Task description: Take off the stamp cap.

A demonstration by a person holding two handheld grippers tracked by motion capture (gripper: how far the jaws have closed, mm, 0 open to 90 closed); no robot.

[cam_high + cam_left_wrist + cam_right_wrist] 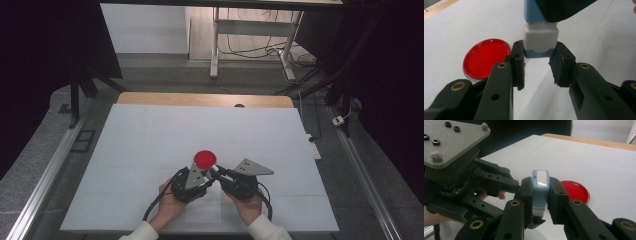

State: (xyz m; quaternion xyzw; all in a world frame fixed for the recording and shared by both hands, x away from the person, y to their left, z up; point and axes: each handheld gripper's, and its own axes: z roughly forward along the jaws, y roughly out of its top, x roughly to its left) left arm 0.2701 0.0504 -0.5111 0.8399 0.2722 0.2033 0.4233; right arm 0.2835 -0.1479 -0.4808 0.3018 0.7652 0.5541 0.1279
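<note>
A small blue-and-white block (214,169) hangs just above the white table sheet (150,145), held from both ends. My left gripper (209,175) is shut on its white-capped end (540,37), with a pad on either side (539,60). My right gripper (541,192) is shut on the block's blue body (540,185); in the left gripper view it comes in from the top as a dark mass (564,7). A round red disc (204,159) lies flat on the sheet just beyond the jaws (486,58) (574,190).
The person's hands (170,207) hold both grippers near the sheet's front edge. The left gripper's grey plate (451,140) sits close in front of the right camera. A wooden table edge (200,99) runs along the far side; metal rails (45,175) flank the table.
</note>
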